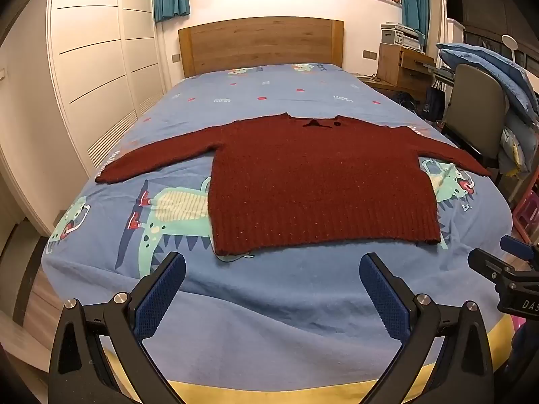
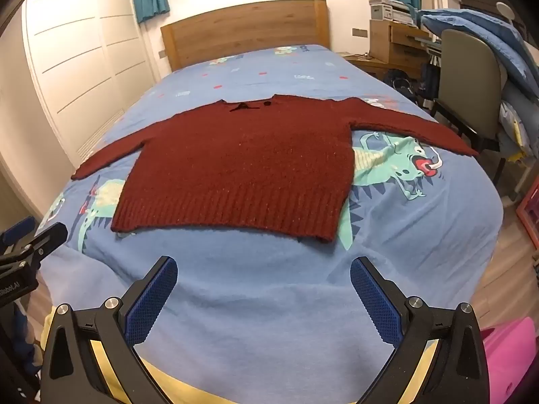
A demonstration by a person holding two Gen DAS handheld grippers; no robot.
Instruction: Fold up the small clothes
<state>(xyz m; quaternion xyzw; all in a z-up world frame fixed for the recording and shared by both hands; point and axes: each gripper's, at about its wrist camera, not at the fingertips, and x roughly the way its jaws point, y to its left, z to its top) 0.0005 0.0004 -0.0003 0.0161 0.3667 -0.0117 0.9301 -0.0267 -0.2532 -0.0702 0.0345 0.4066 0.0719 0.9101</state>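
A small dark red knitted sweater (image 1: 316, 181) lies flat on the blue bed cover, sleeves spread to both sides, ribbed hem toward me. It also shows in the right wrist view (image 2: 242, 165). My left gripper (image 1: 272, 266) is open and empty, hovering above the bed's near end just short of the hem. My right gripper (image 2: 263, 269) is open and empty, likewise short of the hem. The right gripper's body shows at the left wrist view's right edge (image 1: 505, 276); the left gripper's body shows at the right wrist view's left edge (image 2: 30, 252).
The bed (image 1: 269, 320) has a blue dinosaur-print cover and a wooden headboard (image 1: 259, 43). White wardrobes (image 1: 94, 67) stand to the left. A chair (image 1: 478, 111) piled with blue bedding and a wooden desk (image 1: 401, 64) stand to the right. A pink object (image 2: 508, 360) is near the bed's right corner.
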